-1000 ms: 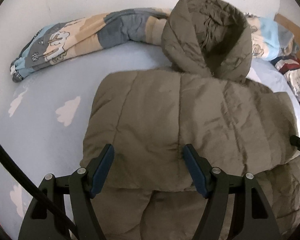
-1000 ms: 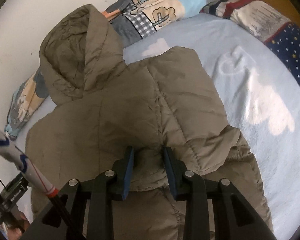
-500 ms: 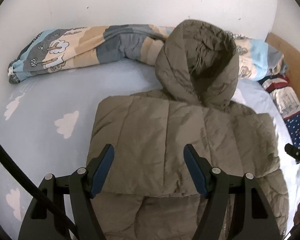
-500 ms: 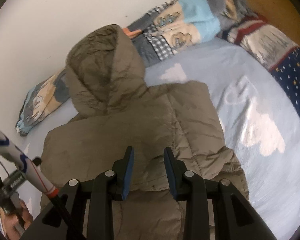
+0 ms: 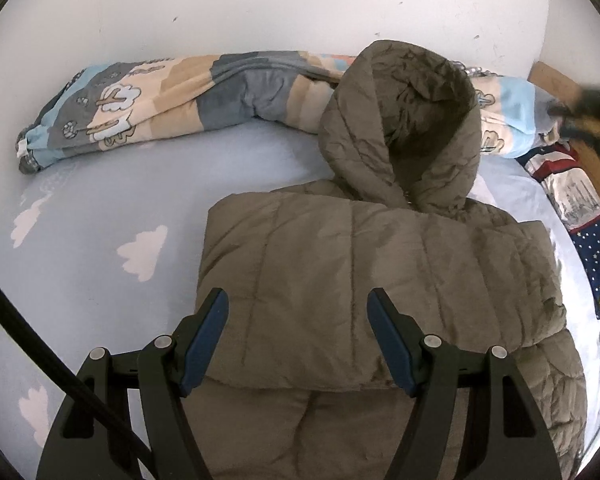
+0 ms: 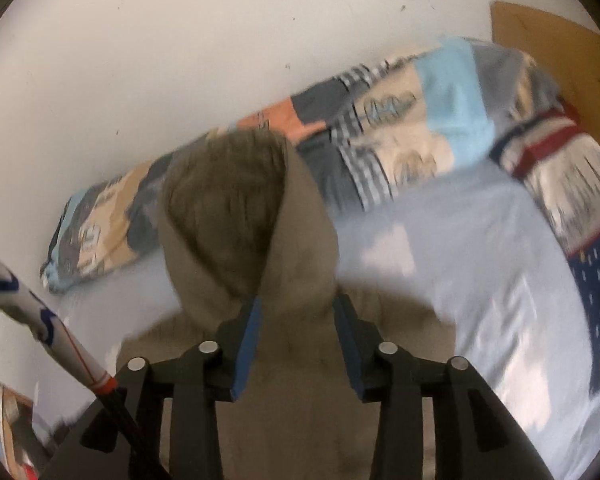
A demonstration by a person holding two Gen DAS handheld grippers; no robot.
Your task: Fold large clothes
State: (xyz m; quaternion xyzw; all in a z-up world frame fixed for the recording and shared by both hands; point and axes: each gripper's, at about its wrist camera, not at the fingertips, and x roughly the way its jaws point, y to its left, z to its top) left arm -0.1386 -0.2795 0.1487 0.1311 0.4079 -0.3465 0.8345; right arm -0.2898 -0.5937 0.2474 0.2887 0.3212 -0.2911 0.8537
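Note:
An olive puffer jacket [image 5: 340,260] lies on the bed with its lower part folded up over the body and its hood [image 5: 404,128] resting against the quilt. My left gripper [image 5: 297,296] hovers open above the folded edge, and nothing sits between its blue pads. In the blurred right wrist view, my right gripper [image 6: 298,300] hangs well above the jacket [image 6: 292,420], just below the hood [image 6: 228,200]. Its jaws are opening with nothing between them.
A rolled patterned quilt [image 5: 172,96] lies along the white wall. A star-print blanket [image 5: 596,248] and a wooden board [image 6: 548,40] are at the right. The light blue cloud sheet [image 5: 100,216] spreads left of the jacket. A white pole [image 6: 56,332] crosses the lower left.
My right gripper let go of the jacket's folded edge, rose away from it, and its jaws widened. The left gripper lifted slightly and stayed open.

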